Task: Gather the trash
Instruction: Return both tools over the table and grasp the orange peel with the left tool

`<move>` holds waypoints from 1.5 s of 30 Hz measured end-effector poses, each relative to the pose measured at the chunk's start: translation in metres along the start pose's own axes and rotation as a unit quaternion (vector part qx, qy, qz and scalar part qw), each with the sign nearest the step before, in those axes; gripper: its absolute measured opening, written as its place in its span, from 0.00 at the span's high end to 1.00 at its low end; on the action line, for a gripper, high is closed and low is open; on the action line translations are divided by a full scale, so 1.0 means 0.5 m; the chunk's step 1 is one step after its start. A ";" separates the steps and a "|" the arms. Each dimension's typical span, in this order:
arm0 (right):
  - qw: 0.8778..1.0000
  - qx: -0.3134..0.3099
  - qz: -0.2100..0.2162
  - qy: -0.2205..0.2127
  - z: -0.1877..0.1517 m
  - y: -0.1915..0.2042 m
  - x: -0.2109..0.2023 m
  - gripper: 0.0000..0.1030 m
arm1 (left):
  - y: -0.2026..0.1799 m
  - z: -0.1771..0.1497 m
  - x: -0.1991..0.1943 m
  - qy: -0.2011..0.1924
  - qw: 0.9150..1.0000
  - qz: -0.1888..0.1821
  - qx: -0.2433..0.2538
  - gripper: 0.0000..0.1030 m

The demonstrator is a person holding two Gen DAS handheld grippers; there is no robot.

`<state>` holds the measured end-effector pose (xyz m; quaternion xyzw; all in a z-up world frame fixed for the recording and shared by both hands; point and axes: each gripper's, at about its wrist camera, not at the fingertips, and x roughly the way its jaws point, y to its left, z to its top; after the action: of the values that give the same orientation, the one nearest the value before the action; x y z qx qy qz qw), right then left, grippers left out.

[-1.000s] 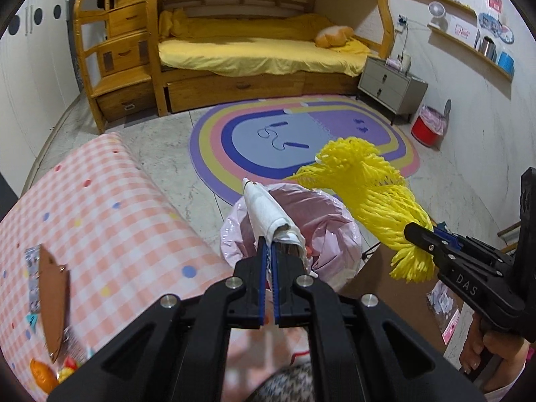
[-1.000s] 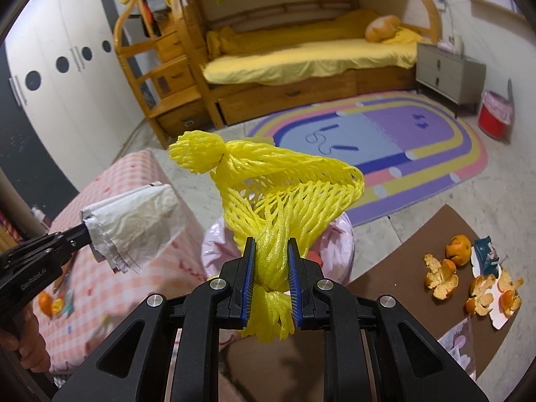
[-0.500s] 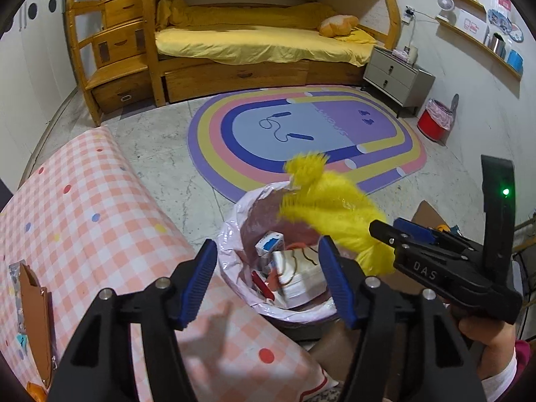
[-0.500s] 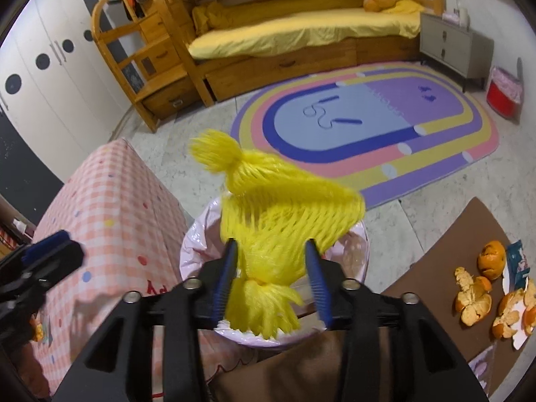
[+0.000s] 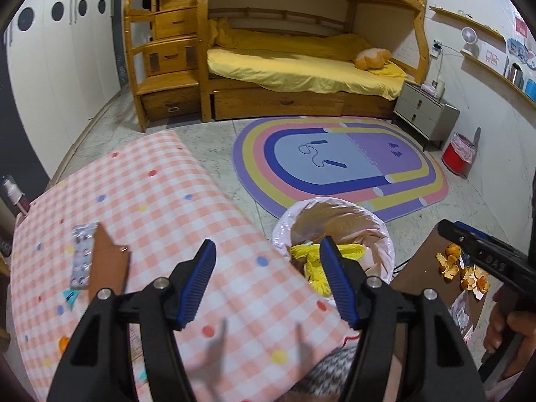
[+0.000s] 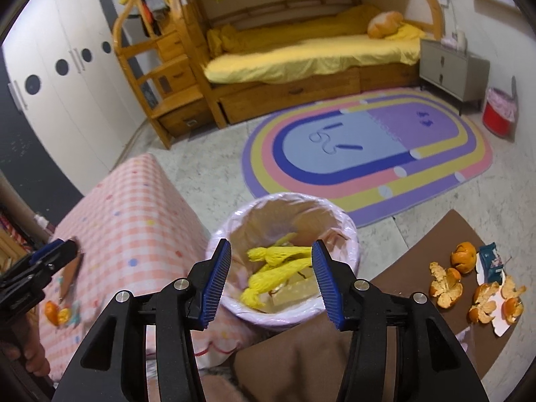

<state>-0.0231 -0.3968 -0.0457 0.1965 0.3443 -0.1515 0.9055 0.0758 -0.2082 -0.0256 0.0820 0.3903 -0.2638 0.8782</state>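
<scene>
Both tools wide, empty: left tool, right tool. Net in bin. Risk: orange peels crumble, scatter when pinched.

Two claws, one lined bin, one yellow net, one rug, one bunk bed.

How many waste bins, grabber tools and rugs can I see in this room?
Waste bins: 2, the pink-lined bin and the red bin
Grabber tools: 2, the left gripper and the right gripper, both open
Rugs: 1, the rug
Total: 5
</scene>
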 end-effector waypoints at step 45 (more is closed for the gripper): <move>0.962 -0.232 0.144 0.021 -0.110 0.435 -0.027 0.64 | 0.331 -0.253 -0.146 0.021 0.976 0.153 -0.151 0.34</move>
<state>0.0252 -0.1785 -0.0195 0.0319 0.3571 0.0687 0.9310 0.0412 0.0053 -0.0691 0.0132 0.4271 -0.0625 0.9020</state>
